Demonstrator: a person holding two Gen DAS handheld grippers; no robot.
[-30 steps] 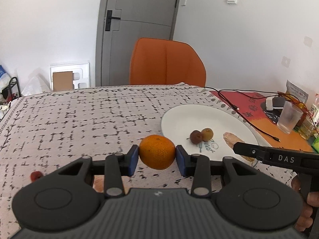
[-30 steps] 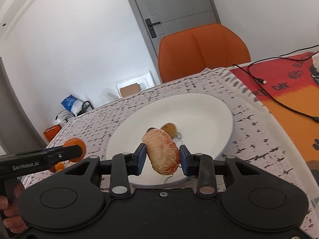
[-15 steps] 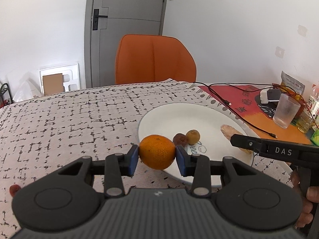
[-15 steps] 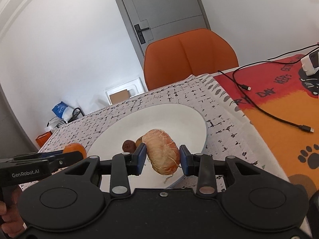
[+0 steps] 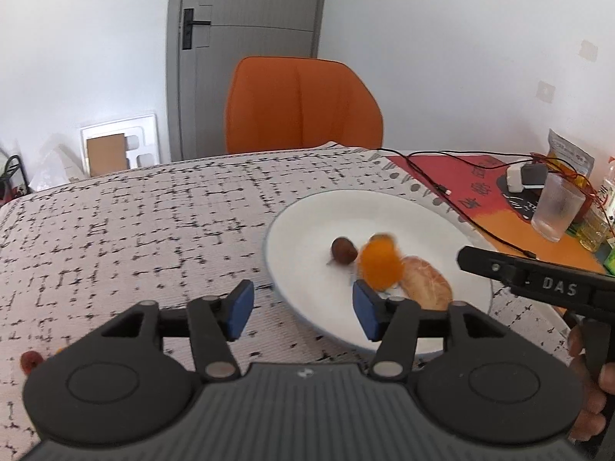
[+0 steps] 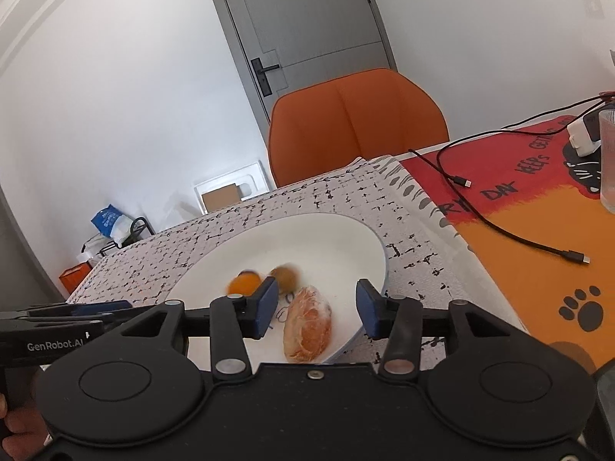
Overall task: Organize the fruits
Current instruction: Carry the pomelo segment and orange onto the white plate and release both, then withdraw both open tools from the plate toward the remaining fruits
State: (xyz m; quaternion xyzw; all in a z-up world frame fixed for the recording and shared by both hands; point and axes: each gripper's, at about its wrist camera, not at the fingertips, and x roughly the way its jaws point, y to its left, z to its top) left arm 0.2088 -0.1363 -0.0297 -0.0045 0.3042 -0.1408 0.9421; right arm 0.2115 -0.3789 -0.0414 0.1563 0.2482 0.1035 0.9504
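Left gripper (image 5: 300, 309): tilting down over the near left rim of the plate (image 5: 430, 207); its jaws have just been opening and are standing wide, nothing between the blue pads.
Orange (image 5: 379, 263): lying blurred on the plate beyond the left gripper's right pad, between the small brown fruit (image 5: 343, 249) and the peeled fruit (image 5: 426, 282).
Right gripper (image 6: 314, 307): angling down over the plate's near edge; its jaws have just been opening, pads standing clear of the peeled fruit lying between them.
Right hand (image 5: 592, 392): gripping the handle at the near right edge.
Glass (image 5: 557, 207): standing on the far right mat.
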